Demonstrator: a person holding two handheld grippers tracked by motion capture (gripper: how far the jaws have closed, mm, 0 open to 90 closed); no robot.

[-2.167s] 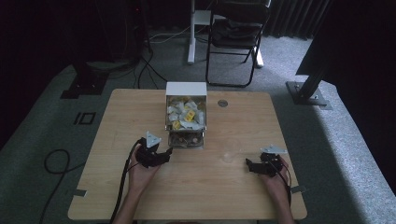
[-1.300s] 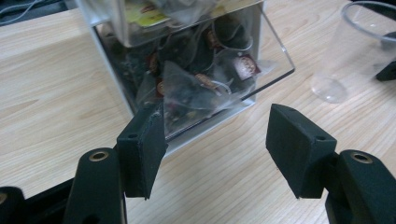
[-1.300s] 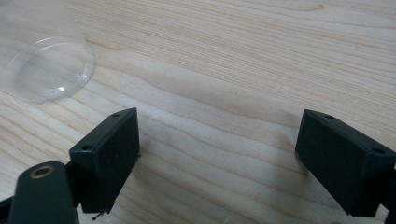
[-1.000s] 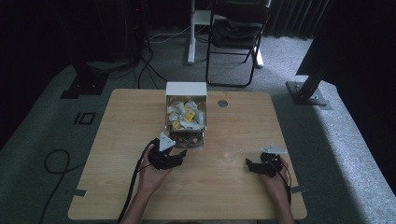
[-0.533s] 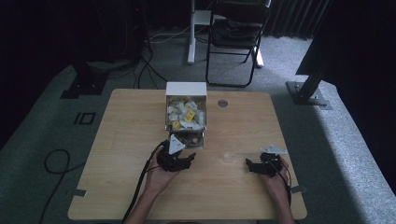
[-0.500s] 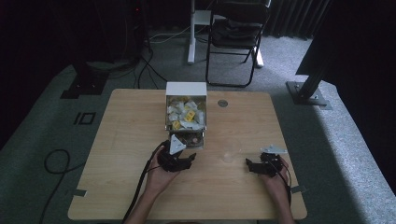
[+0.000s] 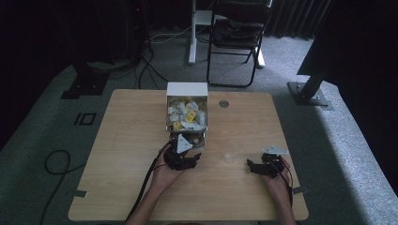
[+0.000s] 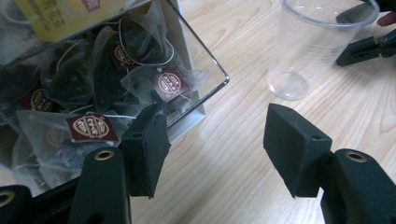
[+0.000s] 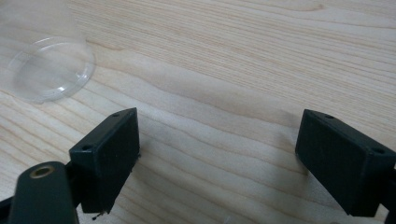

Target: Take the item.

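Left gripper view: the left gripper [image 8: 215,149], jaws wide and empty, nears the clear box of maroon-tagged tea bags [image 8: 93,93]; next, pinch one. The right gripper [image 9: 219,158] waits, spread and empty, near the clear plastic cup [image 9: 46,70].

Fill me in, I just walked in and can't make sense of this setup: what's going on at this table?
A person sits at a wooden table with a tool in each hand. The left tool, jaws open, hangs at the near corner of a clear box of tea bags, holding nothing. A clear plastic cup stands upright and empty just beyond. The right tool is also open, over bare wood beside the cup. No tea bag has been picked up yet.
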